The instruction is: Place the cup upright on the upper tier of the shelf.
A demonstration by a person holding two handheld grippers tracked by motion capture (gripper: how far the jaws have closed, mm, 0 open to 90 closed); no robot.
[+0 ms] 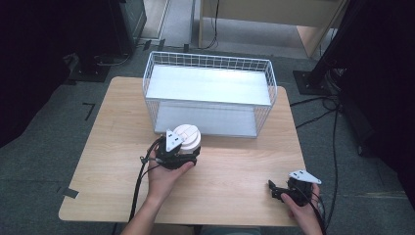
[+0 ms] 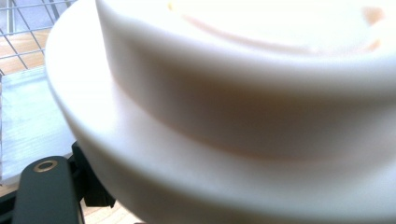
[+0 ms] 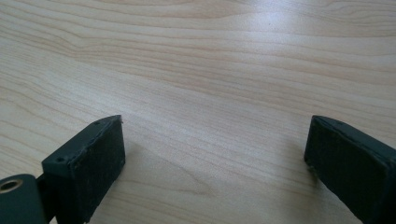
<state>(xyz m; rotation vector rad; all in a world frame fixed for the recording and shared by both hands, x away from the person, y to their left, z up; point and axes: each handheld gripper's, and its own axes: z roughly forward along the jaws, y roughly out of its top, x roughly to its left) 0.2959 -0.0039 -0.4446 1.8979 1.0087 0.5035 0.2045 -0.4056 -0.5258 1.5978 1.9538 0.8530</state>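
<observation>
Left claw (image 1: 188, 149) clamped on a cream-white lidded cup (image 1: 188, 137), gripped low on the near side, just in front of the white wire basket (image 1: 210, 95). Seen close from the left claw view, the cup's (image 2: 243, 107) stepped lid rim looming right above one black jaw, basket mesh and grey liner behind it. Probably taken from the side so the cup stays upright and can pass over the basket's near wall; whether its base is clear of the wooden surface (image 1: 230, 176) cannot be told. Basket open at the top, two-tiered, lined with pale panels, a likely destination for the cup. Right claw (image 1: 274, 190) well off to the right of the basket, near the surface's front edge, jaws spread wide with nothing between them, hovering low over bare wood grain (image 3: 210, 93), apparently parked out of the way.
</observation>
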